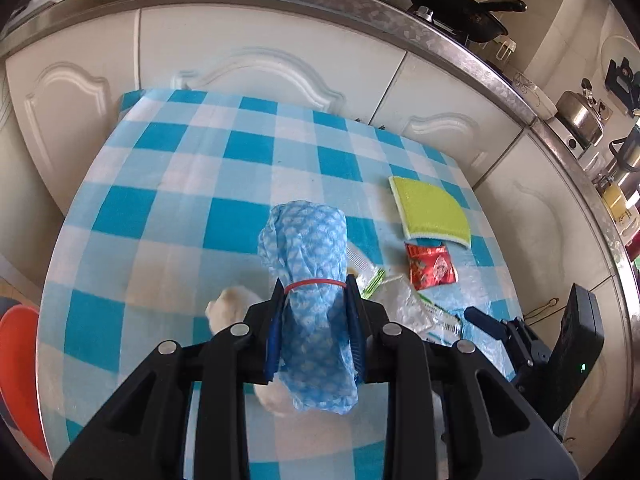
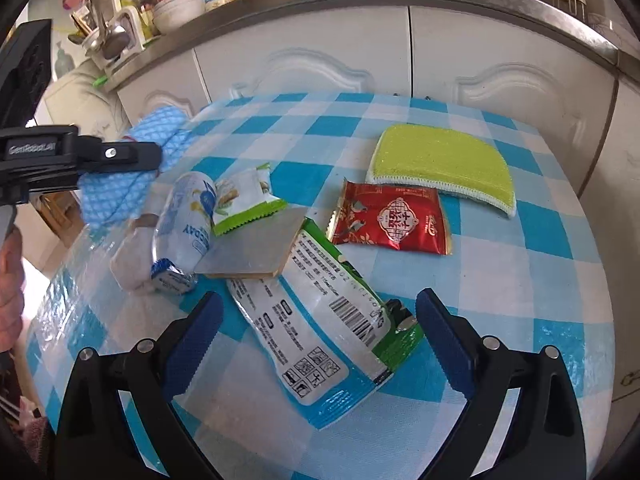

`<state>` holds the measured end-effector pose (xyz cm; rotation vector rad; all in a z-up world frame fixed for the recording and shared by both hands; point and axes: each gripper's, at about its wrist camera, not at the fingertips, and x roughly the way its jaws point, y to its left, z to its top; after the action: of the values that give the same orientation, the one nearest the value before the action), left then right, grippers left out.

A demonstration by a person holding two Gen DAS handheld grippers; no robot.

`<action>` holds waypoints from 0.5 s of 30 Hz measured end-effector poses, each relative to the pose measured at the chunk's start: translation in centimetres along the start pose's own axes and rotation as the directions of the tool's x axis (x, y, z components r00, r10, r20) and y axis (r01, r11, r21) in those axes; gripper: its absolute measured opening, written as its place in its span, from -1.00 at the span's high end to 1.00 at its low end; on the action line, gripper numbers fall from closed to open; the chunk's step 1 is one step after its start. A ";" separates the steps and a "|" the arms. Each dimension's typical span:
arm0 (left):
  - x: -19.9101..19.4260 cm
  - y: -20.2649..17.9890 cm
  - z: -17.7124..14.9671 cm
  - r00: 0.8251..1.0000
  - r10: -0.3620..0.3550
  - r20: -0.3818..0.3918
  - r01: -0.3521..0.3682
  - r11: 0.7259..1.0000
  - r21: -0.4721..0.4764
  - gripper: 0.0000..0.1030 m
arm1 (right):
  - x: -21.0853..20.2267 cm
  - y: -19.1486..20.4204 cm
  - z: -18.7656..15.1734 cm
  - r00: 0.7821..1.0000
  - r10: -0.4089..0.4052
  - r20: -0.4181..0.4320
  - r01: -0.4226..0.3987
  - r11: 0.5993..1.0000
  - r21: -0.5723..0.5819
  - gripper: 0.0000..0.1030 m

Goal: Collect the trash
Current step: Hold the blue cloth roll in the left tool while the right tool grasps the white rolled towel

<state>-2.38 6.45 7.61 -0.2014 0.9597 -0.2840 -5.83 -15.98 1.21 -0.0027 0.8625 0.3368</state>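
While the left gripper (image 1: 314,286) is clamping a rolled blue cloth (image 1: 308,240) bound by a red rubber band (image 1: 316,282) above the checked tablecloth (image 1: 180,184), the trash is lying further right: a white bottle (image 2: 182,220), a green-edged wrapper (image 2: 316,320) and a red sachet (image 2: 390,218) beside a yellow sponge (image 2: 440,160). The right gripper (image 2: 320,334) is hanging with jaws apart around the wrapper.

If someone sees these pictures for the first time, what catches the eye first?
First, the rolled blue cloth with a red band, clamped in the left hand-held gripper above the checked tablecloth. Then the large white and green wrapper before the open right hand-held gripper, with a red packet beyond.
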 end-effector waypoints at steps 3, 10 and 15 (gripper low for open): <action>-1.1 1.5 -1.5 1.000 0.002 0.002 -0.002 1.000 -0.020 0.43 | 0.1 0.1 -0.1 1.000 -0.009 -0.004 0.009 1.000 -0.011 -0.86; -3.6 5.5 -4.0 0.999 0.029 0.017 -0.028 0.995 -0.093 0.43 | -1.8 1.9 1.1 0.978 0.180 0.103 -0.185 0.982 0.040 -0.86; -4.1 7.5 -5.0 1.000 0.028 0.008 -0.027 0.990 -0.136 0.43 | -1.0 5.1 1.9 0.969 0.223 0.109 -0.227 0.973 0.029 -0.60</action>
<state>-7.63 14.66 5.73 -0.3136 0.9717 -0.1920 -6.49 -11.14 3.86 0.1512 0.7662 0.5278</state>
